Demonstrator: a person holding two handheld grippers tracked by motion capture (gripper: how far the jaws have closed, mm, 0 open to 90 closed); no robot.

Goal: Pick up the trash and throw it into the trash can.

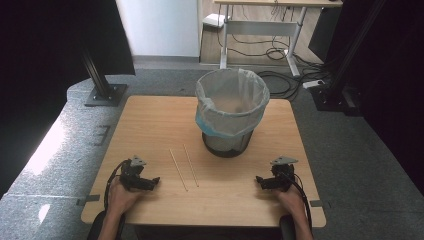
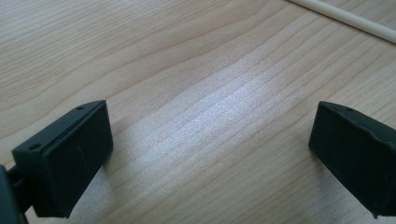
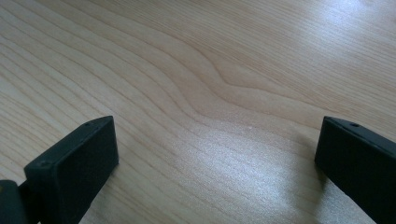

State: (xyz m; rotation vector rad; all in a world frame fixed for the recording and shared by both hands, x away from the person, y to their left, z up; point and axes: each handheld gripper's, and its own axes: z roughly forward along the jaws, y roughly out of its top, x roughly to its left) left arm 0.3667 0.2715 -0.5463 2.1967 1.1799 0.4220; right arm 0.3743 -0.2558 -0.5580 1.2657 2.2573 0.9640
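The wooden counter (image 1: 150,120) stood on a grey carpeted floor (image 1: 350,150), square and pale, with dark stands to either side and a desk with trailing cables (image 1: 270,50) beyond it. Toward its far middle sat a black mesh waste bin (image 1: 227,142) lined with a pale plastic bag (image 1: 232,100) folded over the rim, a strip of blue showing at the bag's lower edge. The bin stood upright and apart from everything else on the counter.

Near the front edge, the person's hands came in from below. The left hand (image 1: 120,195) held the left claw (image 1: 150,183) resting low on the counter at the front left, pointing toward the middle; in the left gripper view its two black jaws stood wide apart, released, with bare wood grain between them. The right hand (image 1: 290,195) held the right claw (image 1: 260,181) at the front right, pointing inward as well; in the right gripper view its jaws likewise gaped wide, gripping nothing.

Between the two claws, just in front of the bin, lay two thin pale sticks (image 1: 184,167), side by side and nearly parallel, slanting slightly, flat on the wood. One of them (image 2: 345,18) crossed the upper right corner of the left gripper view, well clear of the jaws.
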